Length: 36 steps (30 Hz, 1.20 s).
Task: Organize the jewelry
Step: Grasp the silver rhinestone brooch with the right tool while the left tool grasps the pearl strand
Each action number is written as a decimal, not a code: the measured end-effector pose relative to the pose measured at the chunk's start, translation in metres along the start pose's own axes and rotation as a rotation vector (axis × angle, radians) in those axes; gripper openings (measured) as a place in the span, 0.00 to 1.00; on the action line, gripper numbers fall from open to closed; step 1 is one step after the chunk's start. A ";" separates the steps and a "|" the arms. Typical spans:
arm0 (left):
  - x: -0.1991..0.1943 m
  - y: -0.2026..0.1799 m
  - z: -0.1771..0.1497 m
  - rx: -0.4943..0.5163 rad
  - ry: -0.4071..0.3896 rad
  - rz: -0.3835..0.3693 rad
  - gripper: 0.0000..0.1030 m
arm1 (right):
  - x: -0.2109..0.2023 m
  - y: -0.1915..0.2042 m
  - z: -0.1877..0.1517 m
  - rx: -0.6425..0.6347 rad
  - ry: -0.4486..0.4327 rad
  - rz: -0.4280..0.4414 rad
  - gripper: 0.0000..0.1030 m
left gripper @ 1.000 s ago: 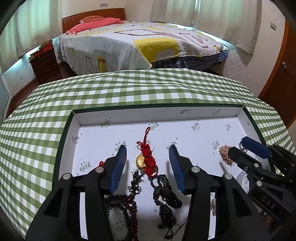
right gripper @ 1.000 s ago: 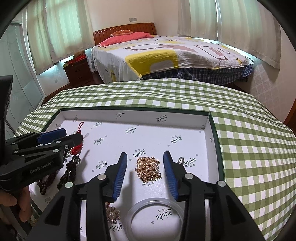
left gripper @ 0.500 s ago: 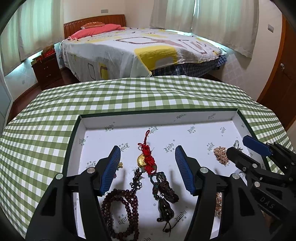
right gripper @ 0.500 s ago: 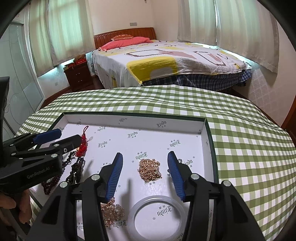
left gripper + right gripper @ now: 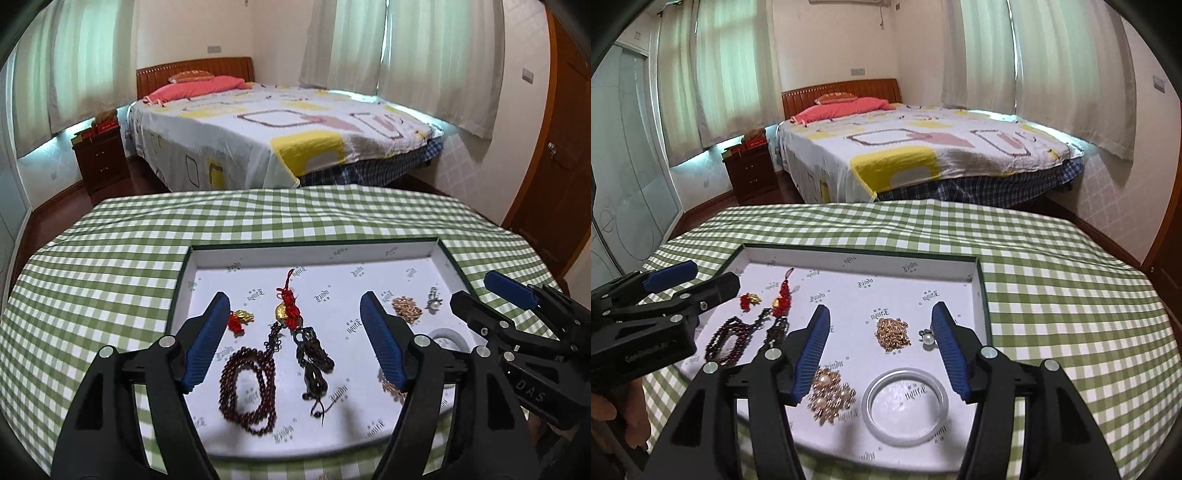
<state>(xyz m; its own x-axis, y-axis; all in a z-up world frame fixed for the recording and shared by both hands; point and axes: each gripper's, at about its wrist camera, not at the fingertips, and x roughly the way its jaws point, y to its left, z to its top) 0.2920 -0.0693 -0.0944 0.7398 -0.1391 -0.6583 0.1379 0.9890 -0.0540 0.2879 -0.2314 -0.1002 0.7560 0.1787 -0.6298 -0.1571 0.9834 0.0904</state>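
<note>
Both the left gripper [image 5: 293, 341] and the right gripper [image 5: 881, 349] hover released and empty above the tray [image 5: 857, 256]. The jewelry lies inside: dark bead necklace [image 5: 245, 391] toward its left edge, gold chain [image 5: 892, 332] and clear bangle [image 5: 905, 402] toward its right.

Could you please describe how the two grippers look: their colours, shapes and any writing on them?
Both are black plastic with silver screws. The left gripper and right gripper each carry two long fingers lined with ribbed blue pads. White lettering reads "DAS" on the right gripper's body and "GenRobot.AI", partly blurred, on the left one's. No cables show. A bare hand holds the left gripper.
</note>
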 end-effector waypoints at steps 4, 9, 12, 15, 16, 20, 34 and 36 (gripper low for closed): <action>-0.027 0.003 -0.005 -0.010 -0.050 0.010 0.73 | -0.022 0.003 -0.004 -0.005 -0.029 -0.010 0.58; -0.056 0.006 -0.017 -0.026 -0.115 0.025 0.76 | -0.044 0.007 -0.013 -0.013 -0.065 -0.034 0.62; -0.068 0.008 -0.028 -0.030 -0.134 0.029 0.76 | -0.058 0.008 -0.025 -0.017 -0.086 -0.051 0.65; -0.076 0.011 -0.044 -0.033 -0.146 0.043 0.76 | -0.069 0.009 -0.042 -0.026 -0.104 -0.072 0.66; -0.077 0.011 -0.048 -0.033 -0.143 0.047 0.76 | -0.071 0.009 -0.047 -0.028 -0.105 -0.078 0.66; -0.079 0.015 -0.069 -0.041 -0.115 0.054 0.76 | -0.077 0.005 -0.072 -0.019 -0.097 -0.100 0.66; -0.070 0.029 -0.125 -0.049 -0.022 0.085 0.76 | -0.058 -0.017 -0.114 0.061 0.041 -0.114 0.65; -0.069 0.029 -0.127 -0.048 -0.019 0.084 0.76 | -0.055 -0.019 -0.115 0.066 0.056 -0.112 0.61</action>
<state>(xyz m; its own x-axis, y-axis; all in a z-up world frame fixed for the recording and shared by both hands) 0.1612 -0.0245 -0.1464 0.7596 -0.0565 -0.6479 0.0441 0.9984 -0.0354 0.1763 -0.2637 -0.1562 0.7298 0.0670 -0.6804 -0.0299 0.9974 0.0662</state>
